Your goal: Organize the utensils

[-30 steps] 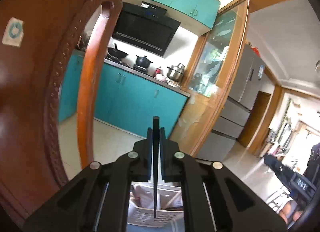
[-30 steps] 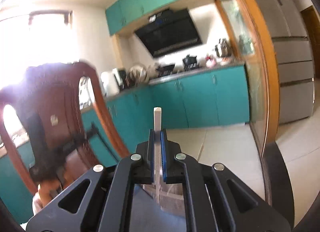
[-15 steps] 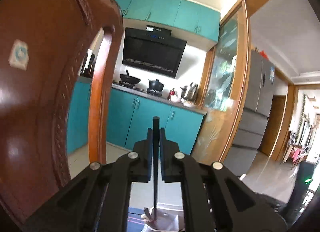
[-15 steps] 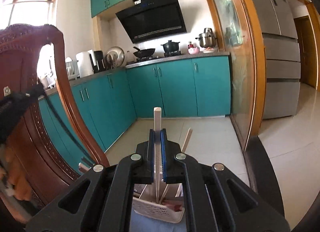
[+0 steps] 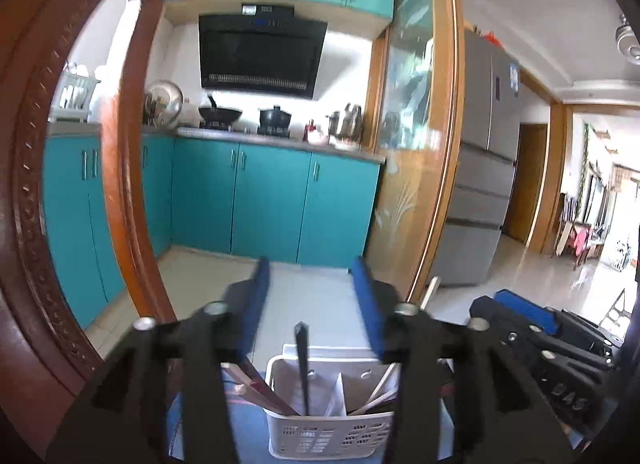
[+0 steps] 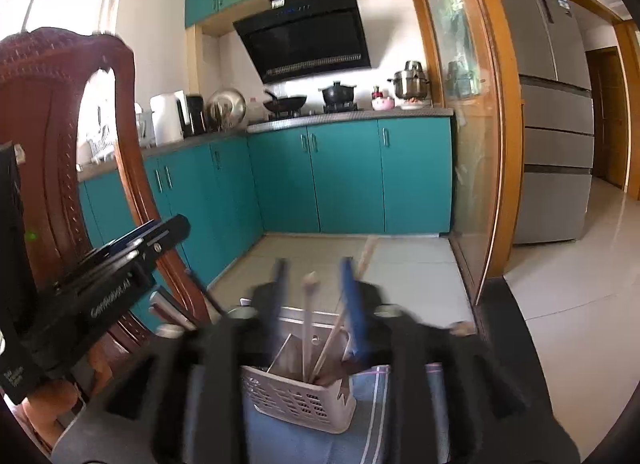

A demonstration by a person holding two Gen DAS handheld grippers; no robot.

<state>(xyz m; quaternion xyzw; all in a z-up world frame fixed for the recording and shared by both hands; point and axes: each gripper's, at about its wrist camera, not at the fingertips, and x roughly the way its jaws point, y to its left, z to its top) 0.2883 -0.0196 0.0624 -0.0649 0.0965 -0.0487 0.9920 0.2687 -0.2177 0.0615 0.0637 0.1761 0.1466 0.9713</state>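
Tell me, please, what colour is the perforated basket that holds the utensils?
The basket is white; the left wrist view shows it best.

My left wrist camera looks forward along its fingers, tipped slightly down, sitting close above the white utensil basket (image 5: 320,430), chair back (image 5: 48,191) hard on its left. My right wrist camera faces the same teal cabinets (image 6: 348,179), close over the basket (image 6: 298,400). Both share basket, range hood (image 5: 260,53) and fridge (image 6: 548,103); near edges blurred, probably motion.
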